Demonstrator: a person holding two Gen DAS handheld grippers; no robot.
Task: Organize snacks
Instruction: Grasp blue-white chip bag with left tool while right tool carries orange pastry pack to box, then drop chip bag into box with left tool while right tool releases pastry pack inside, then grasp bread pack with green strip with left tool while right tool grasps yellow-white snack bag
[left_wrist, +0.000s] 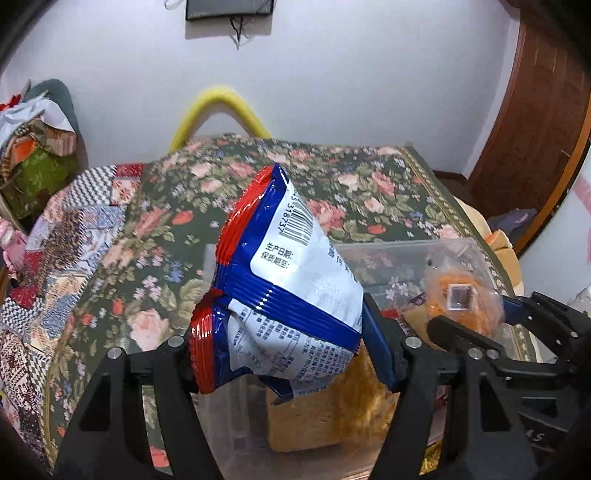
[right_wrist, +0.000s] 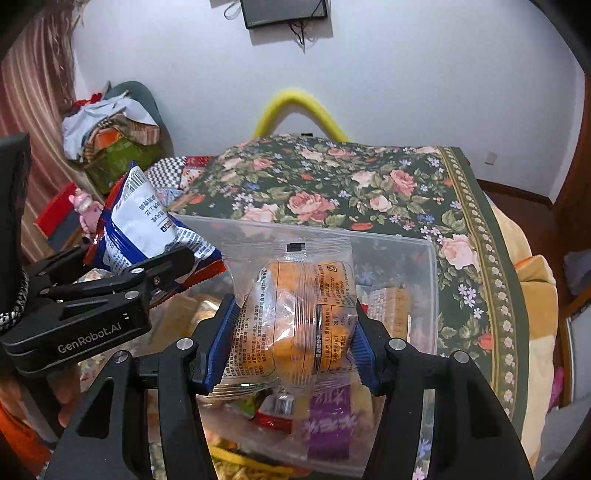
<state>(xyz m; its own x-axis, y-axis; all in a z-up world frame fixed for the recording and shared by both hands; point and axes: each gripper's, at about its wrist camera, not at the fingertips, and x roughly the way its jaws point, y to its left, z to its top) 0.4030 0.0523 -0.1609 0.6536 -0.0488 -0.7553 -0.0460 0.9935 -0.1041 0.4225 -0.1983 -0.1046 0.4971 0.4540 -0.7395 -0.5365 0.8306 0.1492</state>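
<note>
My left gripper (left_wrist: 284, 354) is shut on a red, white and blue snack bag (left_wrist: 288, 280), held above a clear plastic bin (left_wrist: 458, 247). My right gripper (right_wrist: 291, 332) is shut on a clear packet with an orange pastry (right_wrist: 295, 314), held over the same bin (right_wrist: 424, 266). In the right wrist view the left gripper (right_wrist: 177, 273) and its bag (right_wrist: 144, 229) sit at the left. In the left wrist view the right gripper (left_wrist: 476, 317) and its packet (left_wrist: 458, 295) sit at the right. Several snack packs (right_wrist: 325, 421) lie in the bin.
The bin stands on a floral tablecloth (right_wrist: 332, 195). A yellow curved chair back (right_wrist: 295, 99) rises behind the table. A pile of bags and cloth (right_wrist: 110, 136) sits at the left. A wooden door (left_wrist: 535, 110) is at the right.
</note>
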